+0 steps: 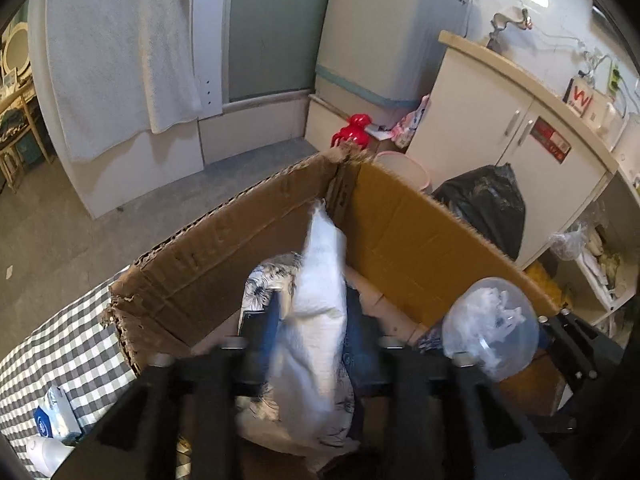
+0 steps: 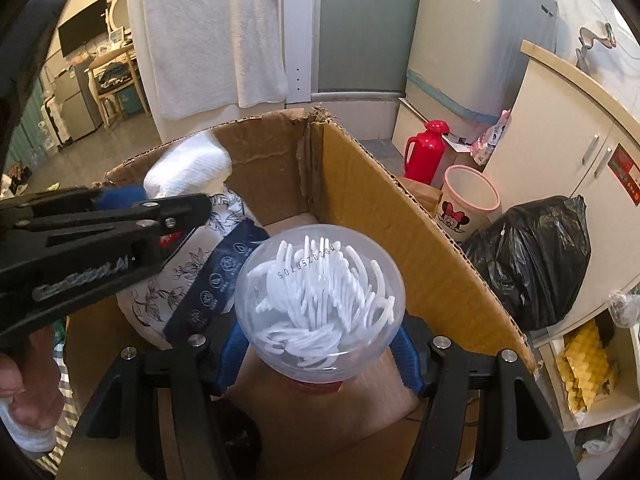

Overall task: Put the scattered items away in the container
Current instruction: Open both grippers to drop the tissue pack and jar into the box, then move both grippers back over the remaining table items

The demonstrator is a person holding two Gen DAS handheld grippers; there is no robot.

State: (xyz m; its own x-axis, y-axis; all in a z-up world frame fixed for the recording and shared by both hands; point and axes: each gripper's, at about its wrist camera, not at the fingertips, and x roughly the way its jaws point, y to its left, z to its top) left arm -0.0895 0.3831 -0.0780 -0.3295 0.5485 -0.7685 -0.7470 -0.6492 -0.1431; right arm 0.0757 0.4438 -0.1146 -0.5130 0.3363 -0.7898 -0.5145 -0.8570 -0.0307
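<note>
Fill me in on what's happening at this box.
A person is tidying things into a cardboard box with a gripper in each hand. The right gripper is shut on a clear round tub of white plastic picks, held over the box. The left gripper is shut on a white bundle, also over the box. A floral packet already lies inside. A tissue pack still sits on the checked cloth beside the box.
</note>
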